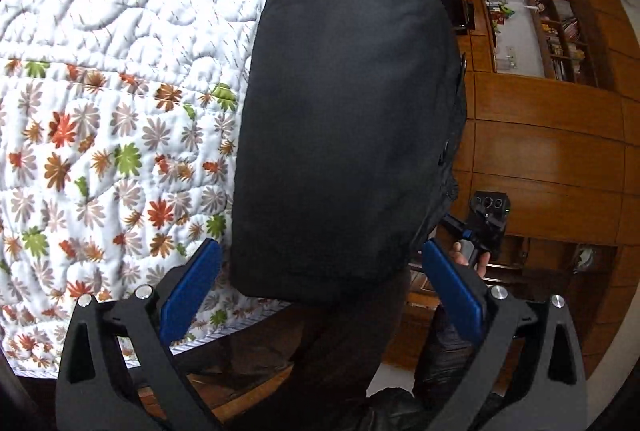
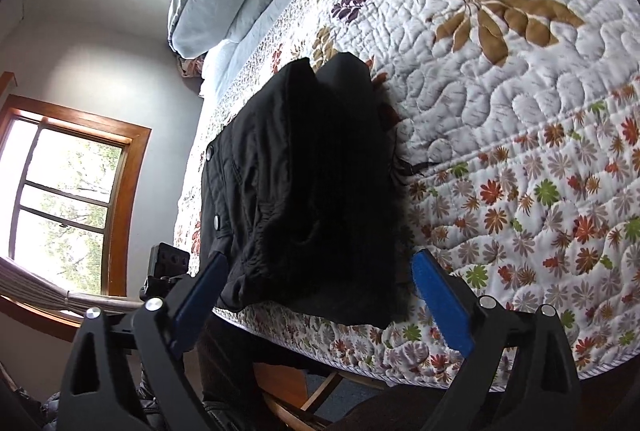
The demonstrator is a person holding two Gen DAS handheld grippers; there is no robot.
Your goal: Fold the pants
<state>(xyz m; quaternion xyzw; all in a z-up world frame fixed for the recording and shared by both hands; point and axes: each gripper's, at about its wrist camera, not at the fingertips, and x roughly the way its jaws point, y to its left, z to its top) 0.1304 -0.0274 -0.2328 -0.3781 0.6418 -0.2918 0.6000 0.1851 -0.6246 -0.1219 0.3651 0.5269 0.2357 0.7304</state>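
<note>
Pants [image 2: 316, 191]: black, folded compact on bed [image 2: 520, 111] edge. Left hand-held gripper [image 1: 320, 279] and right hand-held gripper [image 2: 316, 283] spread apart, empty. Folding apparently finished.

we are seeing black pants [image 2: 304, 191] lying on a white quilt [image 2: 520, 135] showing orange, green and brown flowers, blue pads [image 2: 440, 307] flanking them.
</note>
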